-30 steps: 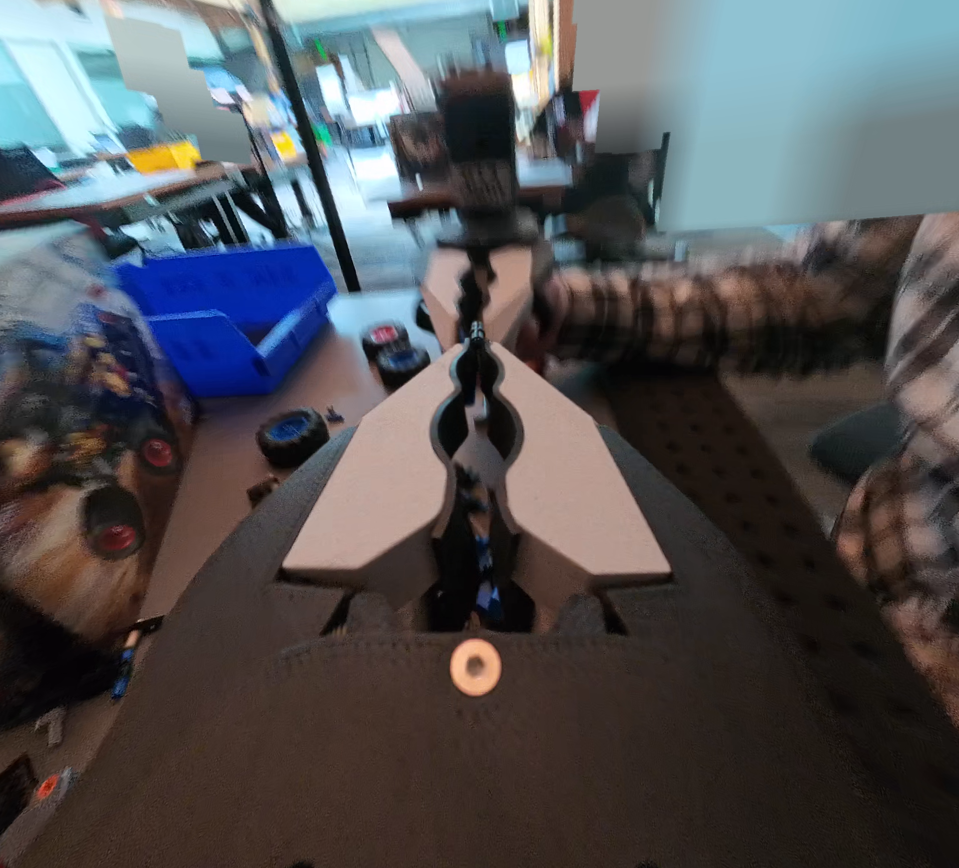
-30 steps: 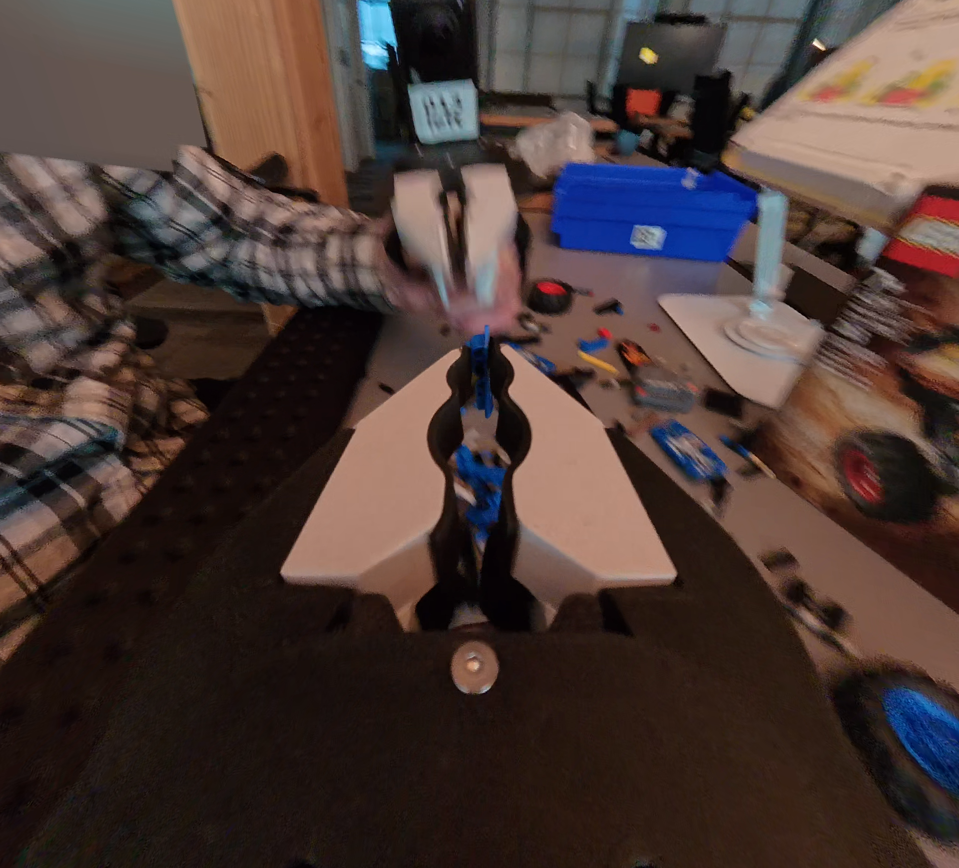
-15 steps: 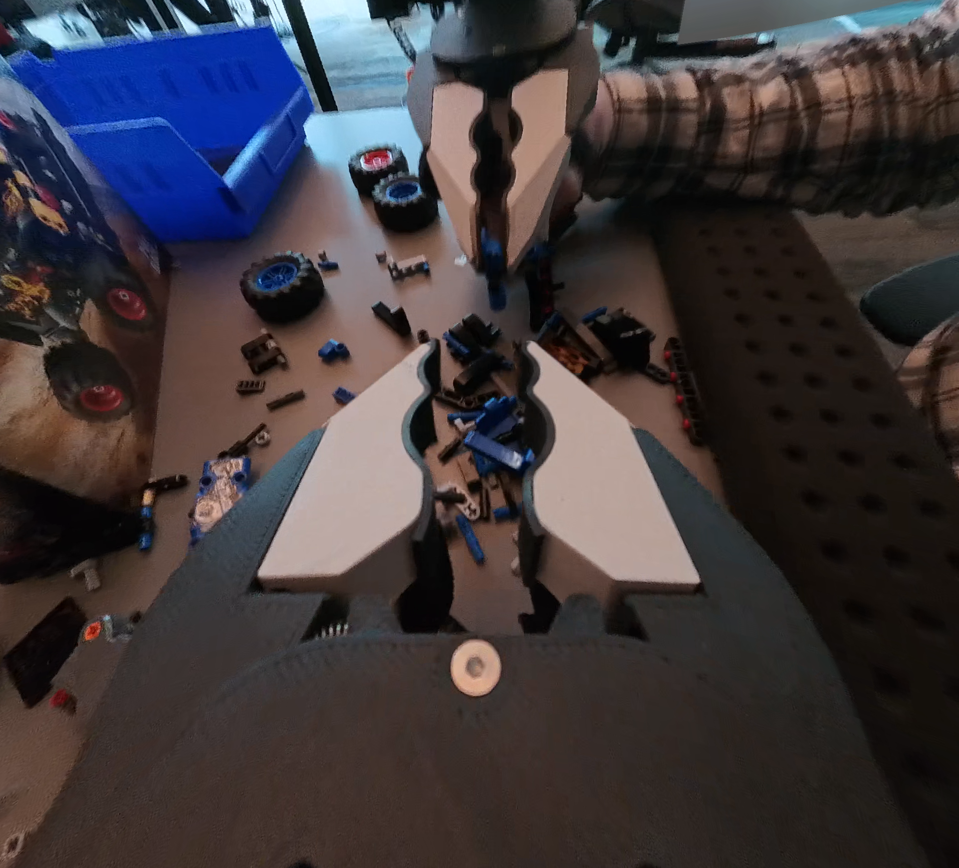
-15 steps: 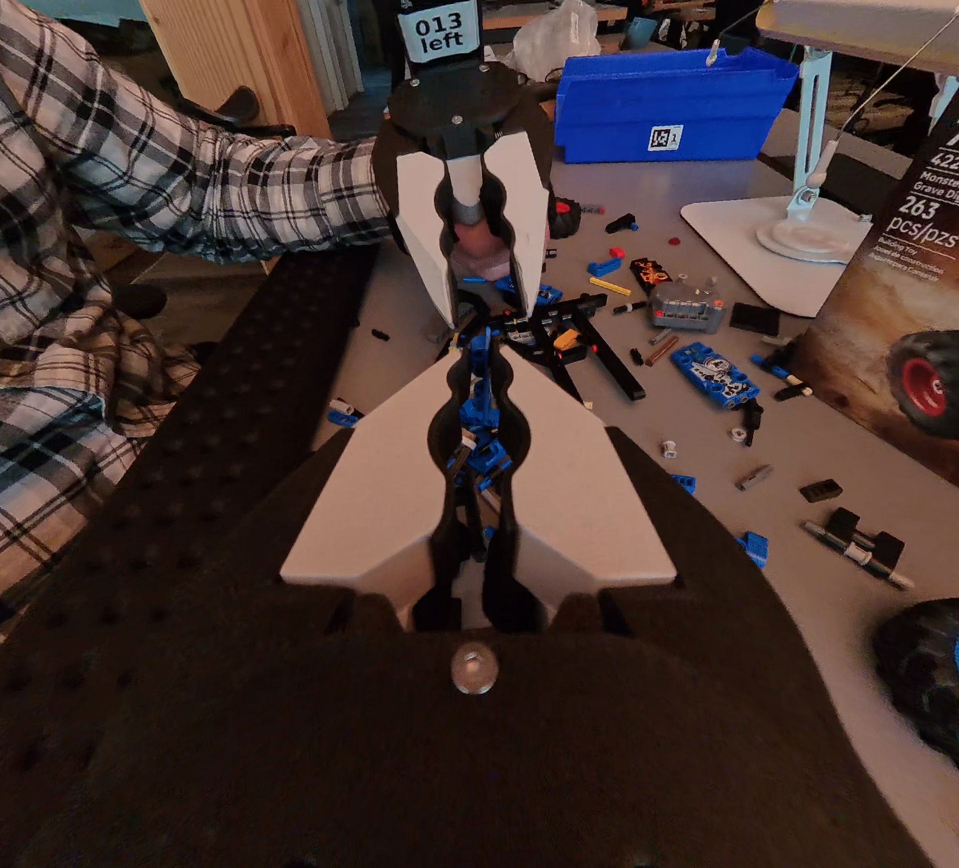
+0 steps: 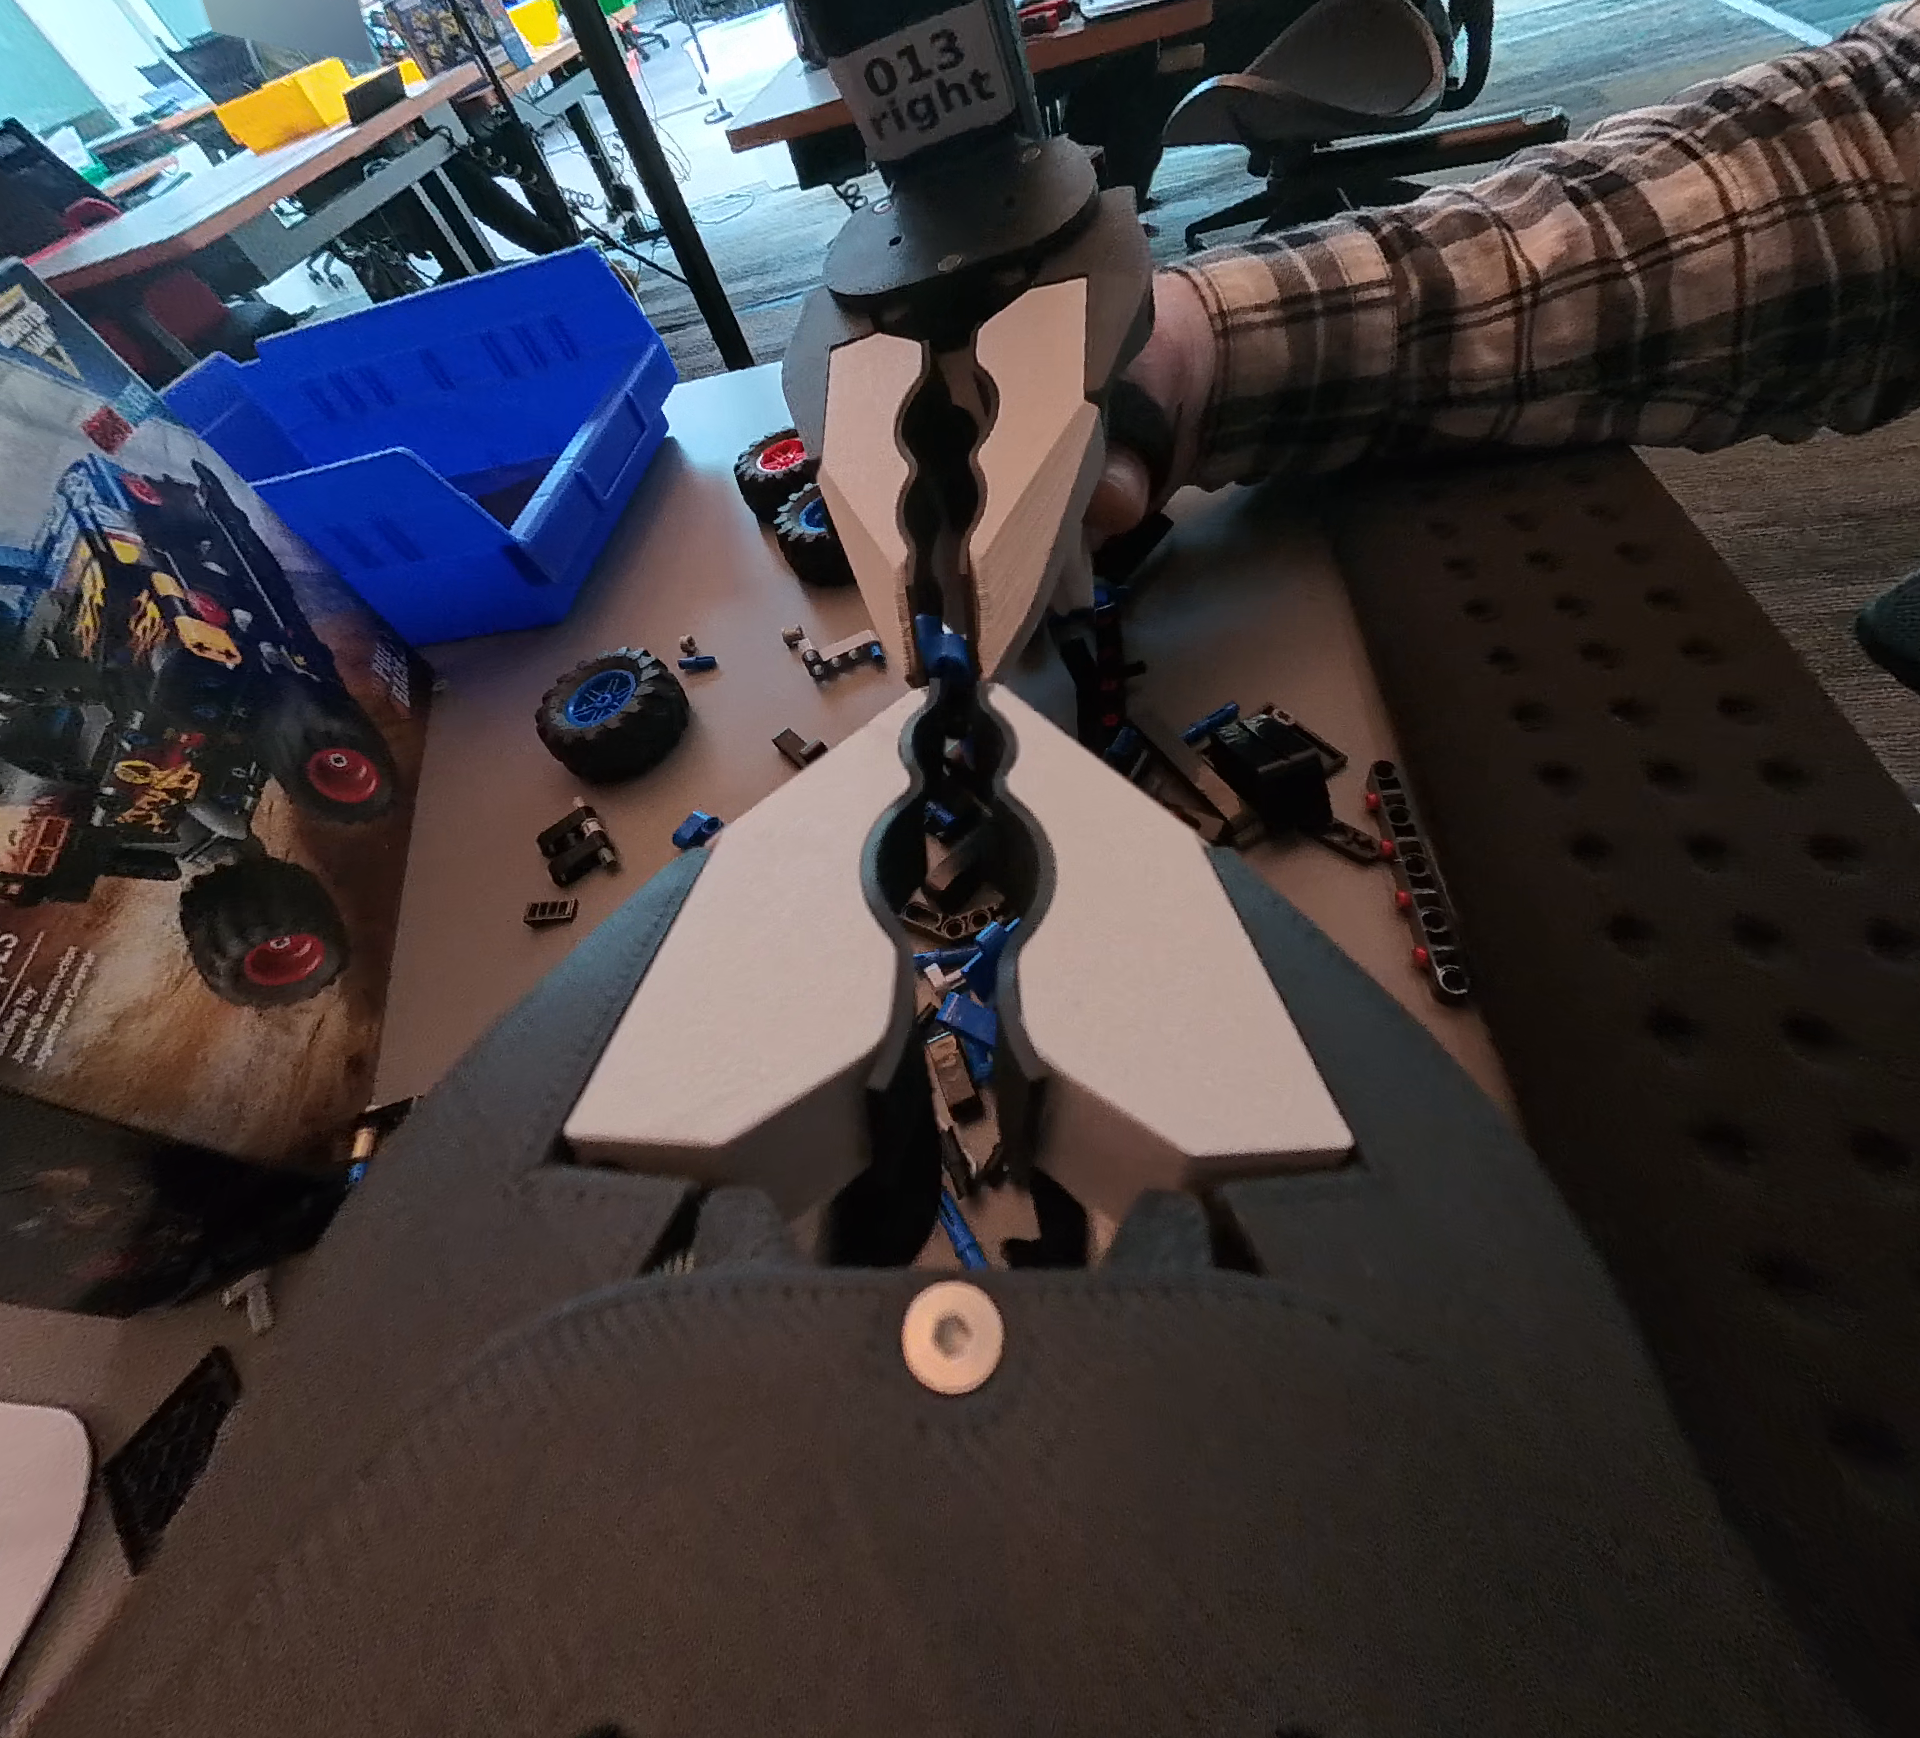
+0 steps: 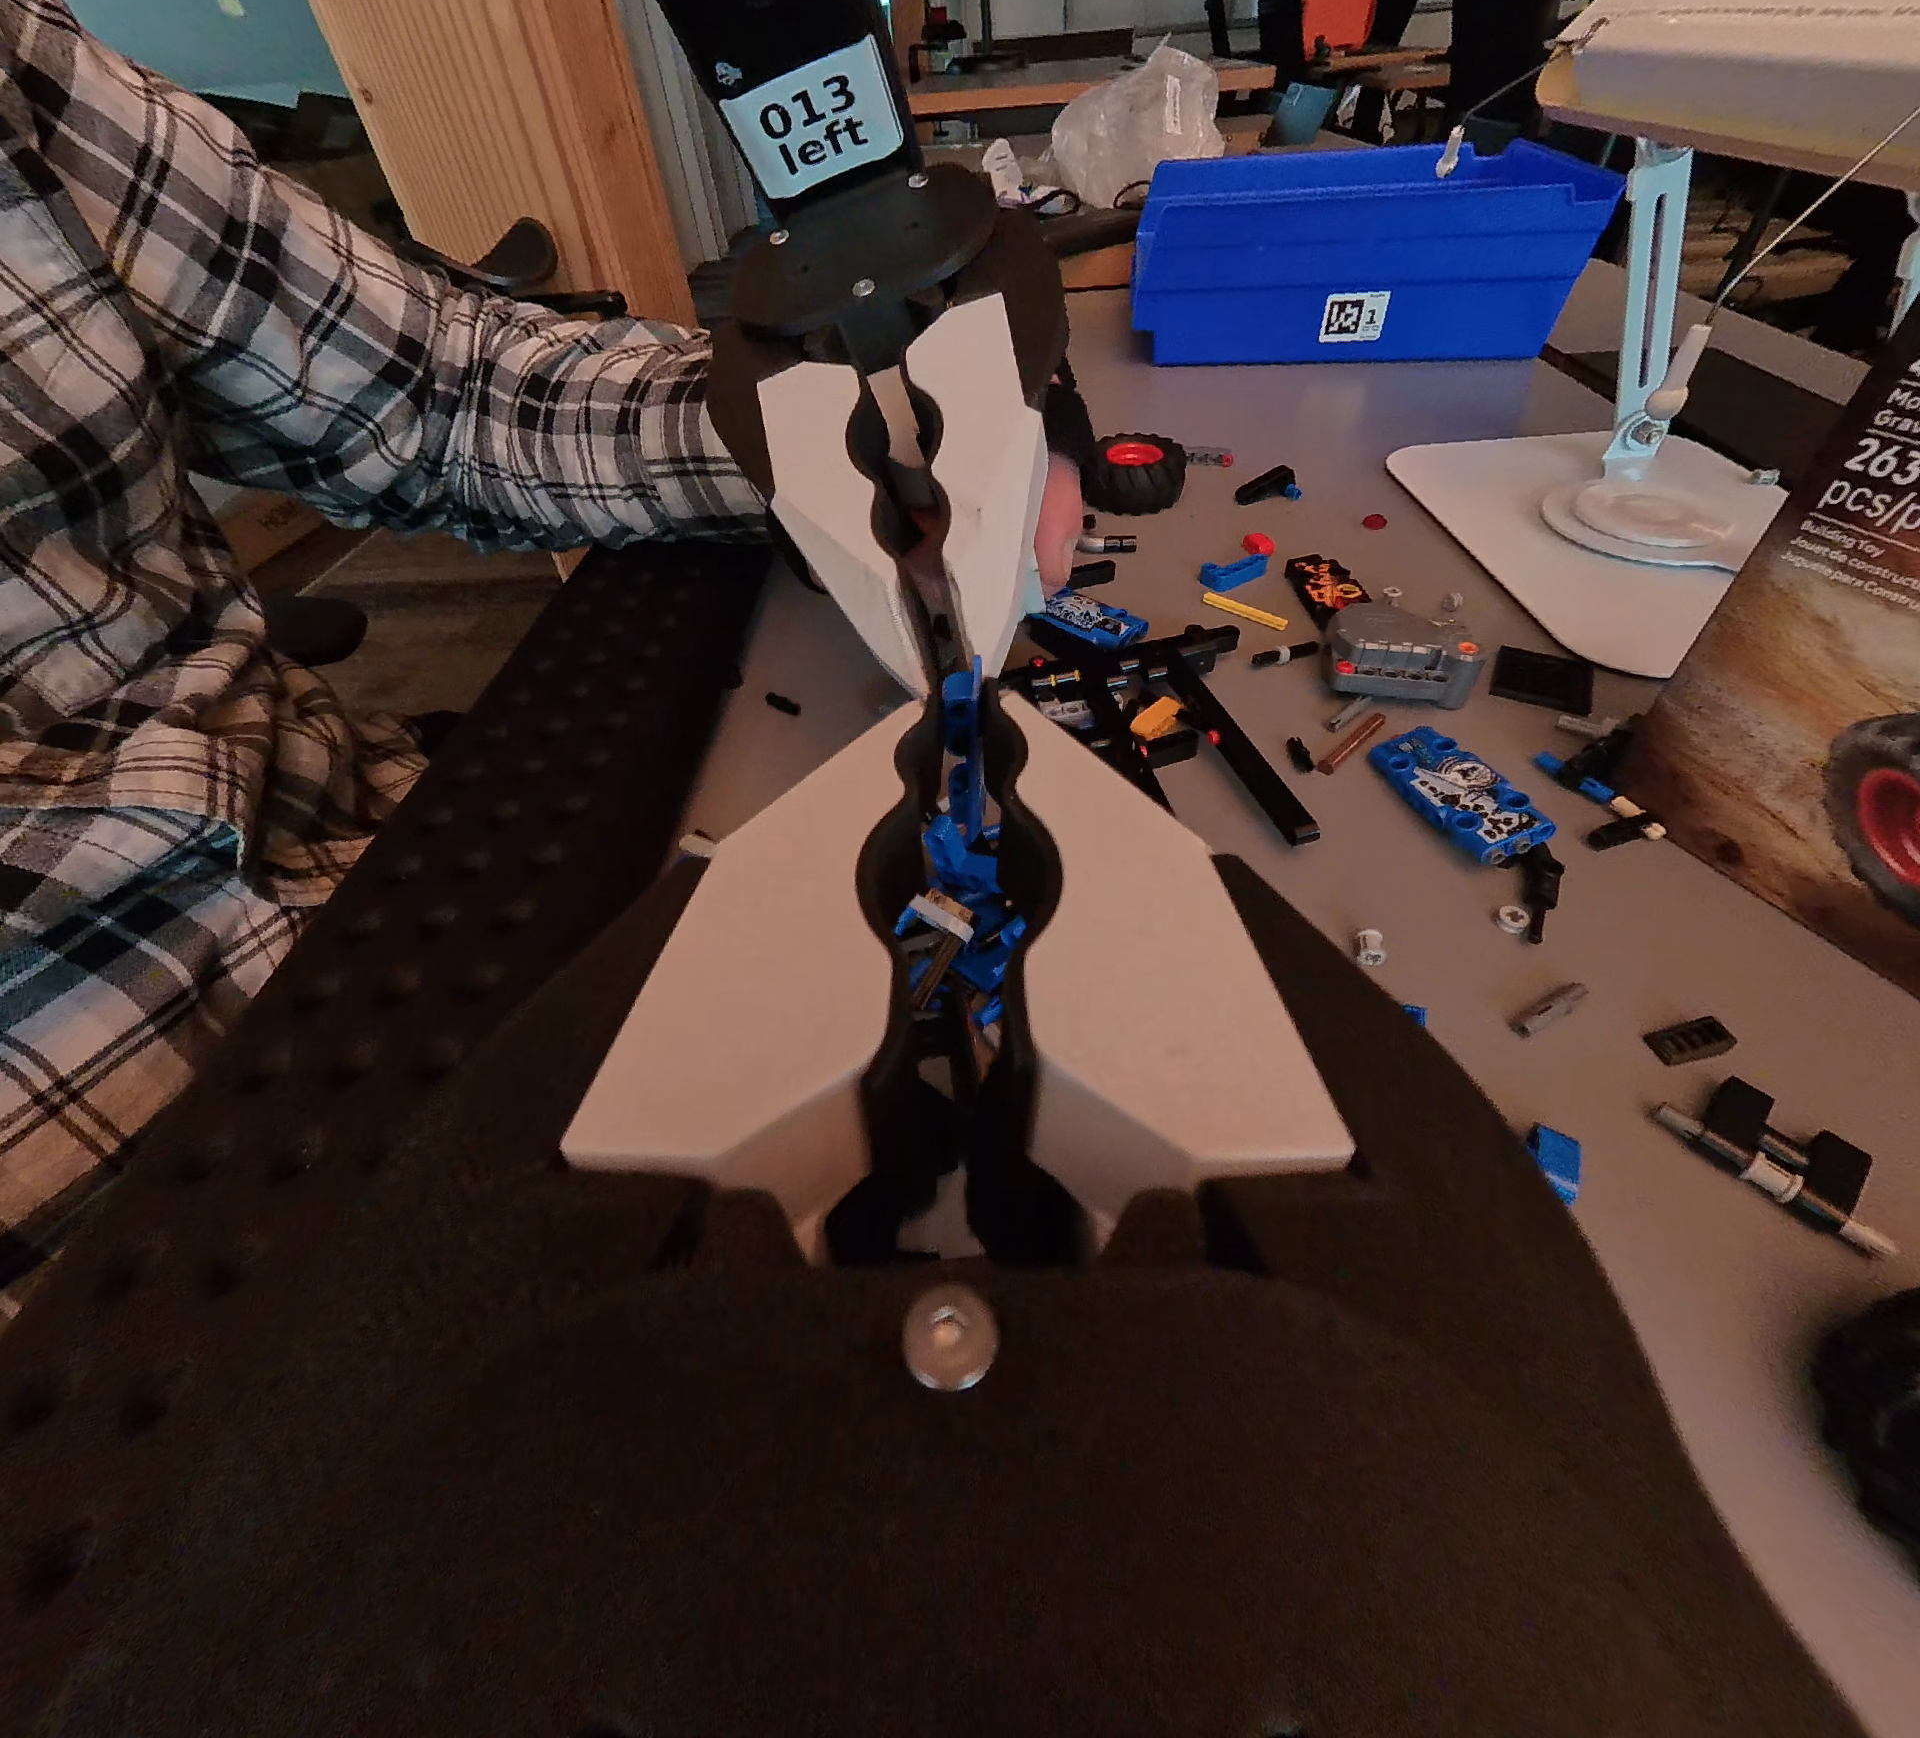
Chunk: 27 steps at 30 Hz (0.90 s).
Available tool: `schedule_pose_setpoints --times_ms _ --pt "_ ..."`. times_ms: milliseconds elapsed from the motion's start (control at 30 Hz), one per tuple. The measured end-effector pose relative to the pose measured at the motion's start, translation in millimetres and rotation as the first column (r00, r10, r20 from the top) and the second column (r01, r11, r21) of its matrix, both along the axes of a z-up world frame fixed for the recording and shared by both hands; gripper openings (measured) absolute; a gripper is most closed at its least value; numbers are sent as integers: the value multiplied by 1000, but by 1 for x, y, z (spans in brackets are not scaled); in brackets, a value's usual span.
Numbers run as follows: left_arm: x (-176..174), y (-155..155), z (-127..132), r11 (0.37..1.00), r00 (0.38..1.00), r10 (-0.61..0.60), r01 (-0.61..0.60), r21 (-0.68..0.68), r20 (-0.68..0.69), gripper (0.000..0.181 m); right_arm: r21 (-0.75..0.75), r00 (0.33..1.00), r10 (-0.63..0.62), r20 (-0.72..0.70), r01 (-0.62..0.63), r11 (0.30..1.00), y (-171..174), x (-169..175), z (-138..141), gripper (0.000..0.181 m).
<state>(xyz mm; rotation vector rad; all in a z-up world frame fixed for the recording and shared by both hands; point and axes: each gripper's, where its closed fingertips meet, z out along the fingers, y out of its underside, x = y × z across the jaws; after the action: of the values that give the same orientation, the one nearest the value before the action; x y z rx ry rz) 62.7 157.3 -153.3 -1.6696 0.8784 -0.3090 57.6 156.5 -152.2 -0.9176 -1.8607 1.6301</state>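
My right gripper [image 6: 961, 712] is shut on a blue beam [image 6: 964, 753] with holes, held upright between its fingertips. My left gripper [image 5: 951, 709] is closed and meets it tip to tip. Its fingertips [image 6: 987, 649] close around the beam's far end [image 5: 940, 649]. The right gripper [image 5: 943, 665] shows opposite in the left wrist view, held by a hand in a plaid sleeve [image 5: 1507, 317]. Both grippers hover just above a pile of small blue and black building pieces [image 5: 961, 982] on the grey table [image 5: 499, 961].
A blue bin [image 5: 447, 462] stands at the back. A toy truck box [image 5: 156, 753] lies at one side, with loose wheels [image 5: 613, 712] near it. A black frame assembly [image 6: 1174, 701], a grey block [image 6: 1397, 654] and a white stand base [image 6: 1558, 525] are beyond. A black perforated mat [image 5: 1662, 857] borders the table. Left and right tips are no more than a few centimetres apart.
My left gripper was open over the pile half a second ago and is now closed at the beam's end. Both grippers have come tip to tip.
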Motion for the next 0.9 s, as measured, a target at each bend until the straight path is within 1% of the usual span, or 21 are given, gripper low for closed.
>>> schedule_pose_setpoints --times_ms 167,233,300,500,633,667,700,733,767,800,833,867,900 --pt "-2 1 -4 1000 1000 11 -11 -23 4 15 -19 1000 3 -30 -3 1000 0 2 7 5" --pt "2 -2 -1 1000 1000 -10 10 -24 23 13 -15 999 0 -32 0 1000 1 2 7 5" --pt "3 -1 -1 1000 1000 -6 6 -8 7 4 -11 999 11 -36 -11 1000 -2 2 7 5" --pt "6 -6 7 1000 998 -24 24 6 52 1 10 997 23 -77 -23 1000 -7 6 14 6" --pt "10 -15 30 997 988 -62 55 51 138 0 27 987 27 -161 -23 999 -14 11 34 5" --pt "7 -18 41 996 982 -59 47 71 182 0 19 984 25 -177 -22 1000 -12 14 39 5" --pt "-9 -23 70 992 944 -58 18 125 325 0 37 987 -18 -158 24 999 0 14 34 5" --pt "-32 -26 88 985 931 -22 -41 165 364 0 33 988 -57 -145 63 998 12 17 29 5" --pt "-45 -25 82 982 958 33 -84 168 286 0 -20 986 -65 -153 63 998 17 21 33 4" --pt "-42 -23 61 995 976 33 -53 90 213 1 -37 986 -66 -151 61 997 17 21 34 5" --pt "-37 -22 39 1000 987 16 -17 9 162 1 -16 990 -57 -128 55 998 15 18 30 5" --pt "-35 -21 24 1000 996 14 -13 -13 84 1 10 994 -47 -95 48 999 13 15 23 6" --pt "-35 -21 9 998 1000 3 -2 -68 15 1 31 996 -55 -71 57 998 15 13 17 5"
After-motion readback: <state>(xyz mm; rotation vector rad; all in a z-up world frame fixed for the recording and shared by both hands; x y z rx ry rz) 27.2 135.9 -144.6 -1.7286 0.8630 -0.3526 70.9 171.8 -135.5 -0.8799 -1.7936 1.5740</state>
